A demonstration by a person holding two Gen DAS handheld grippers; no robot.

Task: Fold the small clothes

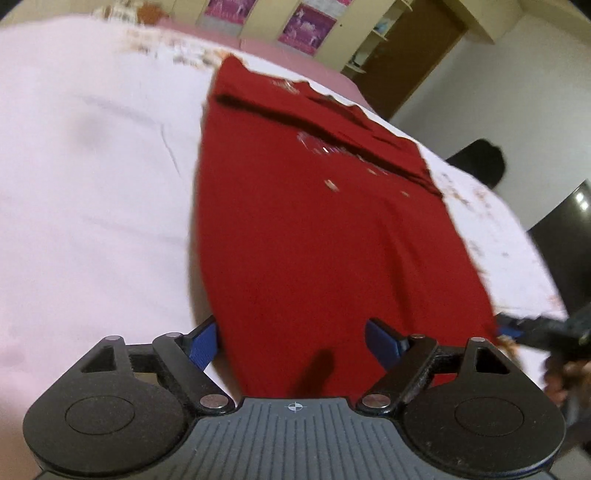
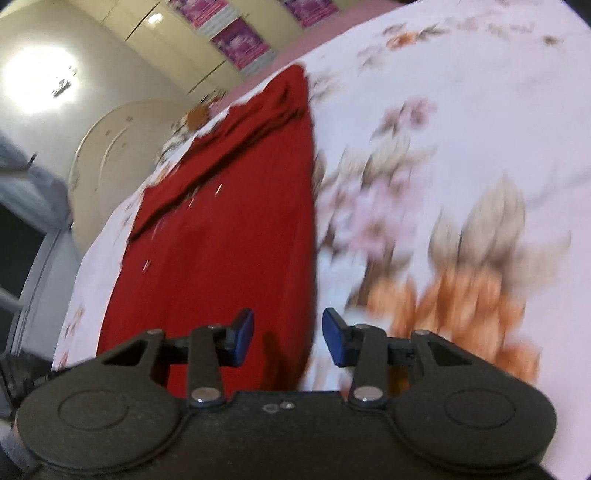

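Observation:
A red shirt (image 1: 325,236) lies flat on the white floral bedsheet (image 1: 92,177), its sleeves folded in at the far end. My left gripper (image 1: 291,339) is open, its blue pads on either side of the shirt's near left corner. In the right wrist view the shirt (image 2: 229,236) runs away from me on the sheet (image 2: 461,129). My right gripper (image 2: 288,338) is open over the shirt's near right corner, its blue pads astride the right edge. The right gripper also shows at the lower right of the left wrist view (image 1: 535,332).
The bed's pink edge (image 1: 288,55) lies beyond the shirt. A wardrobe with purple posters (image 1: 306,26) and a brown door (image 1: 410,51) stand behind. A round white panel (image 2: 110,147) and bright lamp glare are at the left of the right wrist view.

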